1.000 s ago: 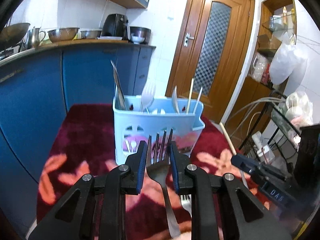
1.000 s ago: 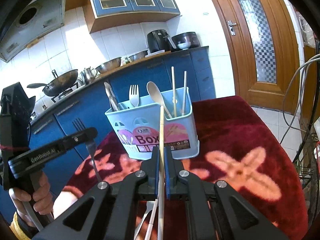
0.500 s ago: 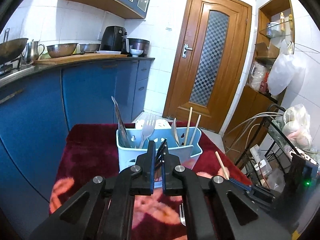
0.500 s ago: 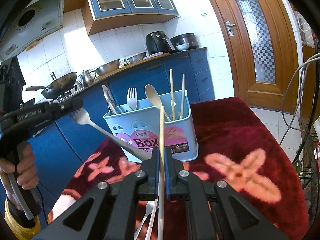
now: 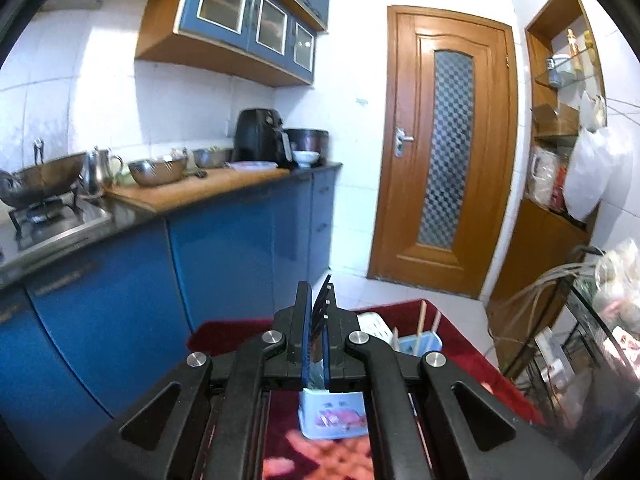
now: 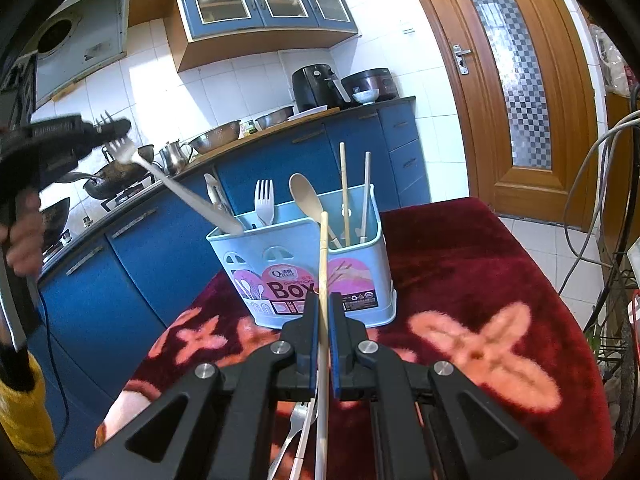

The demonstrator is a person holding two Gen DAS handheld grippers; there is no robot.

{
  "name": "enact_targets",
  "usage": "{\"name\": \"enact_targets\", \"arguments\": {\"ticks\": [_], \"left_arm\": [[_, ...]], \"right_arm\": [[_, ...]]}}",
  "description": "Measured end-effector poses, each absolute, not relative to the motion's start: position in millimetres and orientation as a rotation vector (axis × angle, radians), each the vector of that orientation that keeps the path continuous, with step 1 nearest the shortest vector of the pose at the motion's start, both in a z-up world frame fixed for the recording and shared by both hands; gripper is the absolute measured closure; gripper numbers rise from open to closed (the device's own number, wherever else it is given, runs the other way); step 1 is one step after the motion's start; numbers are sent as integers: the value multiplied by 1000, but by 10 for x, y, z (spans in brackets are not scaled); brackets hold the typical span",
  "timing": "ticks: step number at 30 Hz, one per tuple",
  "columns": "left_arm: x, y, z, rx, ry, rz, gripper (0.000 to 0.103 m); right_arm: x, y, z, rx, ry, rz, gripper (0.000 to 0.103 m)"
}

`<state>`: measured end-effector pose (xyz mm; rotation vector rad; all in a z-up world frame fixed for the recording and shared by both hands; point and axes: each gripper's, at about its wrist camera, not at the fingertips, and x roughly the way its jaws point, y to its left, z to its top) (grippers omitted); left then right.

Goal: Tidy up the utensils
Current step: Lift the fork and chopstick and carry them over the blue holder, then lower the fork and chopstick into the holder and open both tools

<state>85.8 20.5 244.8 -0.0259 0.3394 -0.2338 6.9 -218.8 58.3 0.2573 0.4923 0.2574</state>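
A: How are the hands placed?

B: The left tongs are raised high at the left of the right camera's view, above the holder. They have just been closing and now pinch a metal fork by its prongs. The fork's handle slopes down to the light blue utensil holder, its end at the holder's left compartment. A hand above a yellow sleeve grips the tongs' handle.

A: And the right?

B: The right tongs sit low, just in front of the holder, jaws narrow and clamped on a wooden chopstick that stands nearly upright between them.

A: What is already in the holder?

B: A white fork, a wooden spoon and two chopsticks, standing beyond the right tongs. Below those tongs another fork lies on the cloth.

A: The surface?

B: A counter under a dark red cloth with pink flowers. Behind the holder run blue kitchen cabinets with bowls and a wok on top, white tiles and a wooden door.
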Motion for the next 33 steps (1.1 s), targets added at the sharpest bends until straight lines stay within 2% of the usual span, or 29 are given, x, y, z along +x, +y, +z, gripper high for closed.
{"name": "enact_targets", "arguments": {"ticks": [7, 17, 33], "left_arm": [[1055, 217, 2541, 32, 334, -165, 101], [1415, -101, 1990, 124, 434, -148, 101], [1821, -270, 1318, 97, 521, -191, 101]], "right_arm": [[74, -2193, 581, 259, 493, 257, 97], [165, -2243, 609, 266, 469, 250, 97], [882, -2384, 951, 367, 240, 262, 97]]}}
